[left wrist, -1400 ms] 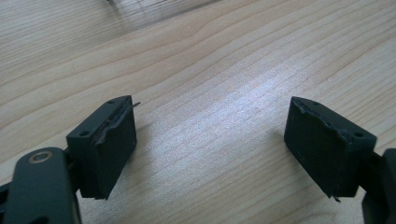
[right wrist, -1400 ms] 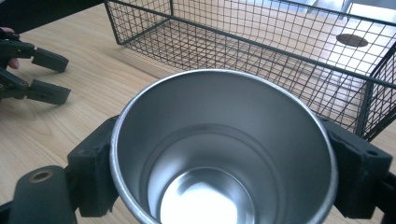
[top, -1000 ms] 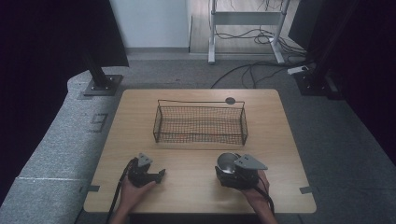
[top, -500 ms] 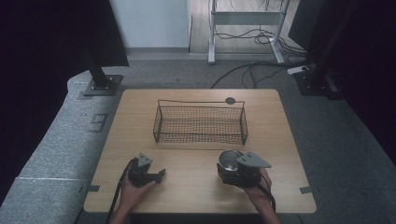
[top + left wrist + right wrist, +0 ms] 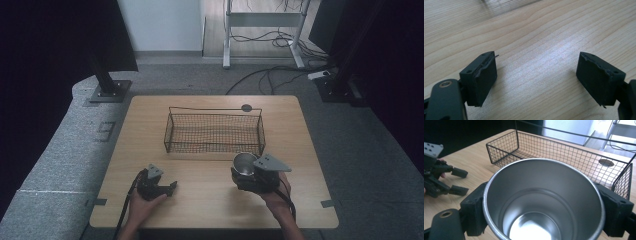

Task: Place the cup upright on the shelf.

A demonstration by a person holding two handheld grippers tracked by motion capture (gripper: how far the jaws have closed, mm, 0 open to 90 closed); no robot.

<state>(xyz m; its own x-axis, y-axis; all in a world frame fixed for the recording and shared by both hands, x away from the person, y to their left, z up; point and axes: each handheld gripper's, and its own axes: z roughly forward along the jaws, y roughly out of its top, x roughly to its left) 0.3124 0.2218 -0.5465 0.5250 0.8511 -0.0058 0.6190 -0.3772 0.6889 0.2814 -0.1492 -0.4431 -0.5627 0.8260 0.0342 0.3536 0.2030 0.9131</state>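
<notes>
- The right gripper [image 5: 248,172] sits near the front edge of the surface [image 5: 210,200], right of centre, with a hand [image 5: 275,200] behind it.
- Its jaws are clamped on a steel cup [image 5: 244,162], one on each side of the wall; in the right gripper view the cup [image 5: 541,202] is upright, mouth open, with nothing inside.
- The cup is just in front of the basket [image 5: 214,131], near its front right corner and outside it.
- The basket is black wire, standing across the middle of the surface toward the far edge; the right gripper view shows its mesh [image 5: 564,155] bare inside.
- A dark round disc [image 5: 246,107] lies on the surface by the far edge, just behind the basket's right end.
- The left gripper [image 5: 170,188] rests near the front left corner, held by the other hand [image 5: 142,207].
- Its jaws are spread wide with only bare wood [image 5: 536,65] between them; the pads [image 5: 482,75] are low over the surface.
- The two grippers are well apart along the front edge.
</notes>
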